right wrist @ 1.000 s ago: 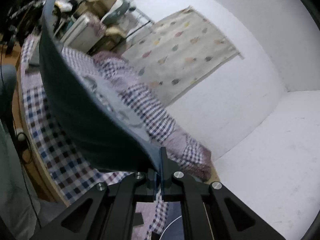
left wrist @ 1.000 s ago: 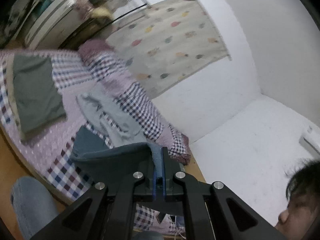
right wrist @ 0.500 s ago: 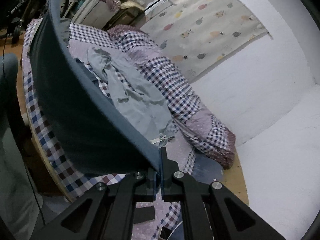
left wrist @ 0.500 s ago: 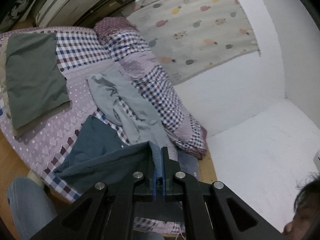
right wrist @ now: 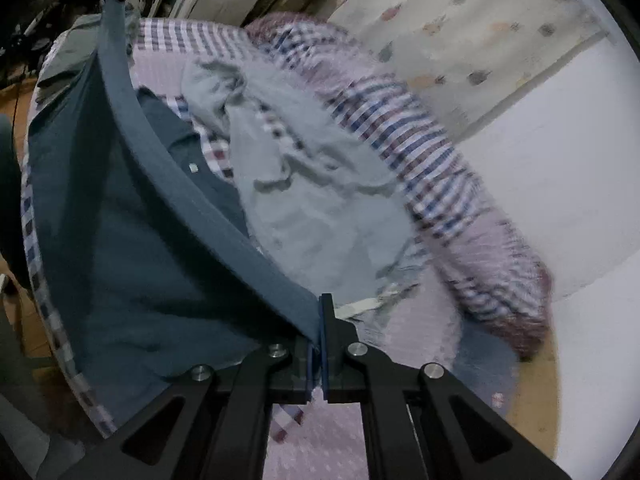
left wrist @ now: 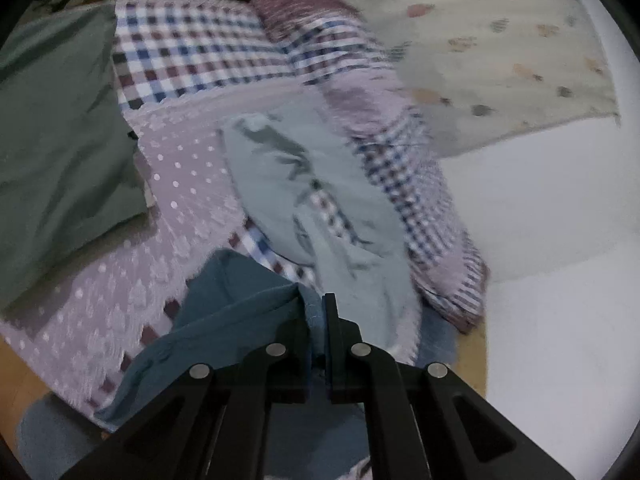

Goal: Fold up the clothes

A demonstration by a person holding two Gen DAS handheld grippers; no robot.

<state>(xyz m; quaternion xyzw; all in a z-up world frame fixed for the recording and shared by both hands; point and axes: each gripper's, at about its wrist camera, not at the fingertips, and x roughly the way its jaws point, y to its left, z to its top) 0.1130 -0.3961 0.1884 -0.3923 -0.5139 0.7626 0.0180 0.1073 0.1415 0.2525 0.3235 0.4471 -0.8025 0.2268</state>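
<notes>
A dark teal garment (left wrist: pixel 224 312) hangs over the near edge of the bed, and my left gripper (left wrist: pixel 318 312) is shut on one corner of it. My right gripper (right wrist: pixel 319 320) is shut on another corner of the same teal garment (right wrist: pixel 132 240), whose taut hem (right wrist: pixel 168 168) runs up and left from the jaws. A crumpled light grey-green garment (left wrist: pixel 296 184) lies behind it on the bed; the same grey-green garment (right wrist: pixel 304 176) shows in the right wrist view. A folded dark green garment (left wrist: pixel 56 140) lies at the left.
The bed (left wrist: pixel 172 180) has a lilac dotted and checked cover, with a rolled checked quilt (left wrist: pixel 404 184) along the white wall. A patterned curtain (left wrist: pixel 500 48) hangs behind. A person's jeans-clad leg (left wrist: pixel 52 444) is at the lower left. Wooden floor (right wrist: pixel 544 368) shows past the bed's end.
Both grippers have tipped down and moved toward the bed with the teal garment. The garment has dropped lower and more of it rests on the cover. Both views are motion-blurred.
</notes>
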